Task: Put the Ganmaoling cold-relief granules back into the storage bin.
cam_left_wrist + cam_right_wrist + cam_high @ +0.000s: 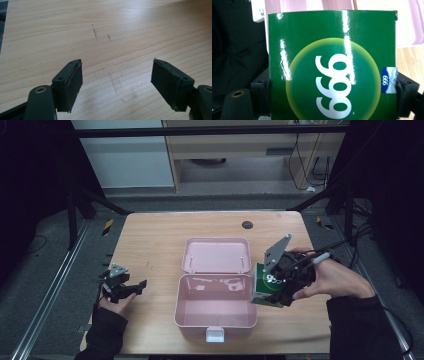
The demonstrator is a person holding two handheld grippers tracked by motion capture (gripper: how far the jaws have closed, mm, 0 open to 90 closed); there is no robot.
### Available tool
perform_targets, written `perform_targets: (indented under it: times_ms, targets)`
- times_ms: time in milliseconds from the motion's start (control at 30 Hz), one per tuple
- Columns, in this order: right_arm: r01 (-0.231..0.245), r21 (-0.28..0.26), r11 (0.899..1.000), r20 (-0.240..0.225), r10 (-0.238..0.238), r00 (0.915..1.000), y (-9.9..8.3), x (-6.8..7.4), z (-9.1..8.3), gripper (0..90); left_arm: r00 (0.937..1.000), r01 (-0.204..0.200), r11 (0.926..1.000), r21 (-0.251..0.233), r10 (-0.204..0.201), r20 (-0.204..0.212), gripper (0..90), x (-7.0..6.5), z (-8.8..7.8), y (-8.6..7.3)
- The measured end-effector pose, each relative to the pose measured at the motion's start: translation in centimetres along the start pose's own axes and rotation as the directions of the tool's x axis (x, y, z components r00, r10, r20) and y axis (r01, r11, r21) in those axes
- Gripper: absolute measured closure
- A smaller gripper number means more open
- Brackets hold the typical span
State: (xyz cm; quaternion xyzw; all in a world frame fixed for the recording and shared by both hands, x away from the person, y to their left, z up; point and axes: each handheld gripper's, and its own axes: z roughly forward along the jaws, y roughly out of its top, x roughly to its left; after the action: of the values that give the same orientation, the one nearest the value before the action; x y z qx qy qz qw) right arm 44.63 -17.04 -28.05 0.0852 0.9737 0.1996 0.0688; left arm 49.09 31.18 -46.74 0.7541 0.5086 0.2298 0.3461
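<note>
Our right gripper (276,287) was clamped on the green box (266,290), 1 jaw pressed to each narrow side, as the right gripper view showed, where the box (332,67) stood between the 2 black jaws. We held it in the air just beside the right wall of the pink case (216,315), close to the corner where lid and tray meet. Seen from the high view, the box's long axis ran roughly upright, tilted a little, with the upper end leaning toward the case and the lower end toward our side of the table. In the right gripper view the white "999" on the yellow-green disc read upside down and the long axis ran away from the camera toward the pink case (312,5) beyond.

Going by size, we had the wooden table (150,240) first, then the pink case lying open at its middle, lid flat toward the far edge and latch facing us. After that came the green box, then a small dark round mark (247,225) near the far edge.

Our left gripper (131,289) sat low at the table's left edge, well apart from the case, its jaws spread wide over bare wood (112,37) with nothing between them.
</note>
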Motion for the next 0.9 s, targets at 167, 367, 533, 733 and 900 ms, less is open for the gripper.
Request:
perform_targets:
  times_ms: [167,367,533,733,900]
  targets:
    - [0.02,0.0,1.0,0.0,-0.02,0.9998,1.3,0.0,0.3,16.1,1.0,-0.001,1.0,0.001,0.001,0.001,24.4,0.0,0.0,0.0]
    - [0.031,0.006,0.999,-0.001,-0.031,0.9995,2.4,0.0,0.7,16.1,1.0,0.0,1.0,0.0,0.0,0.002,24.5,0.0,-0.1,0.0]
    - [0.043,0.003,0.999,0.002,-0.043,0.9991,3.0,-0.1,1.2,16.1,1.0,0.0,1.0,0.001,0.0,0.0,24.4,0.1,-0.1,0.0]
    - [0.049,-0.002,0.999,-0.003,-0.049,0.9988,3.6,-0.2,1.9,16.0,1.0,-0.001,1.0,0.0,0.001,0.002,24.4,0.0,-0.1,0.0]
    - [0.053,-0.006,0.999,-0.014,-0.054,0.9985,4.2,-0.2,2.5,16.0,1.0,0.0,1.0,-0.002,0.0,0.002,24.4,0.0,-0.1,0.0]
